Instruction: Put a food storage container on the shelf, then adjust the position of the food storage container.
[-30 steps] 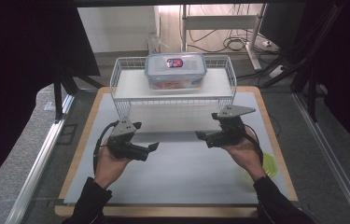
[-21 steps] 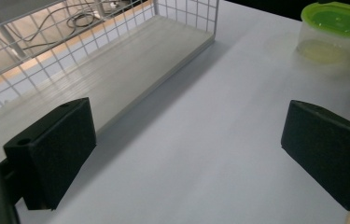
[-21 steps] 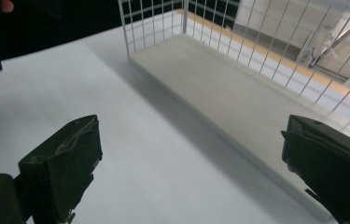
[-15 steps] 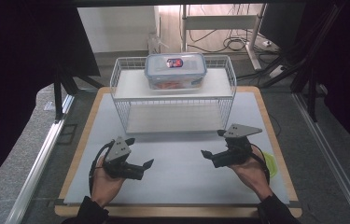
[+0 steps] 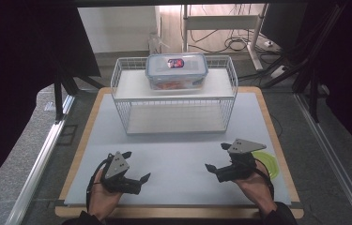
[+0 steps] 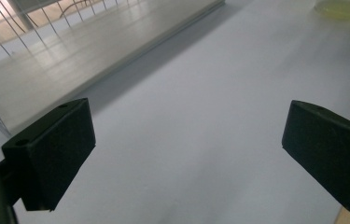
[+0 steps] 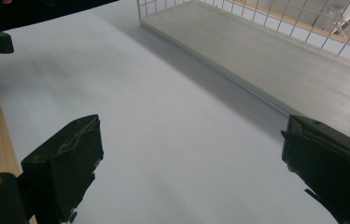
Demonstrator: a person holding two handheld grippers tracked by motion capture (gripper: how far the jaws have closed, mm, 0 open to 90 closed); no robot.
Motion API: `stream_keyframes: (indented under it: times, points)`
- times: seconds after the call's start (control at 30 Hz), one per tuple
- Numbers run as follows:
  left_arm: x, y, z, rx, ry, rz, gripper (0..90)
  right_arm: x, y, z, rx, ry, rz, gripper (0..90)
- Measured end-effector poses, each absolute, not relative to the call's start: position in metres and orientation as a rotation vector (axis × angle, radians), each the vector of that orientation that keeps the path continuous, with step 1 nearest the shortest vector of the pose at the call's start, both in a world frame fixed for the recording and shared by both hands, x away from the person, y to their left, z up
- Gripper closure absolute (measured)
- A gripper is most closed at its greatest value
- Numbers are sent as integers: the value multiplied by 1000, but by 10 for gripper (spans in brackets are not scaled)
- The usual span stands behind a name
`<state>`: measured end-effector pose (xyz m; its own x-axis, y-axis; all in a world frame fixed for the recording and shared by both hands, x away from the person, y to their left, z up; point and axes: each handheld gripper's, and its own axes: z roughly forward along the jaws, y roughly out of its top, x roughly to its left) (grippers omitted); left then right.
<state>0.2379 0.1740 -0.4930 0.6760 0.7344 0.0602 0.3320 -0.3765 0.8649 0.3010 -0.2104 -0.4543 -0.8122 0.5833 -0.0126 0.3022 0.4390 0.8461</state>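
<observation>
My left gripper rests low over the white mat near the front left, open with nothing between its jaws. My right gripper hovers at the front right, also open and holding nothing. In the left gripper view the gripper spans bare mat; the right gripper view shows its gripper equally wide apart. A clear lidded container with reddish contents stands on the top shelf of a white wire rack at the back middle, well away from both grippers.
A yellow-green dish lies on the mat beside the right hand and appears far off in the left gripper view. The rack's lower shelf is bare. A wooden board edge borders the mat.
Both hands have drawn back from just in front of the rack toward the near edge of the mat. Both grippers stay open.
</observation>
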Motion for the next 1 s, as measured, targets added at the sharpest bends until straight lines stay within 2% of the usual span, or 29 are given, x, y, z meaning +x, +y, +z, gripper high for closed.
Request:
stream_keyframes:
  times: [0.23,0.57,0.67,0.77,0.83,1.0]
  points:
    - [231,173,-505,2046,821,563,25,291,-215,-464,756,2409,1269,55]
    - [229,177,-508,2031,843,553,25,291,-219,-473,804,2425,1191,53]
    - [229,177,-509,2029,847,547,25,292,-219,-473,846,2409,1155,12]
    - [230,178,-509,2028,851,549,25,292,-224,-472,905,2384,1151,16]
    - [230,178,-509,2026,853,548,25,292,-228,-470,930,2385,1129,100]
    - [230,178,-510,2034,856,548,26,291,-247,-464,1003,2382,1105,503]
